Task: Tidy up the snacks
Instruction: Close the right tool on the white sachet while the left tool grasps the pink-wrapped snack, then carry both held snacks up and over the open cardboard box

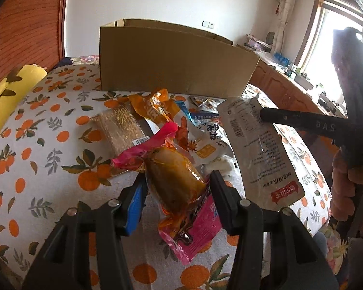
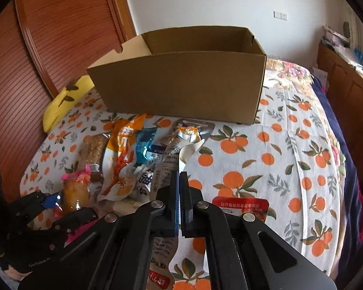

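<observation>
My left gripper [image 1: 176,181] clamps the pink pouch [image 1: 181,193], my right gripper [image 2: 180,188] pinches the silver packet [image 1: 259,149]; I lift both clear before crossing the box [image 2: 181,87] rim.

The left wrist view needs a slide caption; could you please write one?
Left gripper clamps a pink-ended sausage pouch; right gripper lifts a silver packet.

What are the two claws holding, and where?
Left claw squeezes the pink-ended snack pack around its fat middle. Right claw pinches the silver pouch by its upper edge.
</observation>
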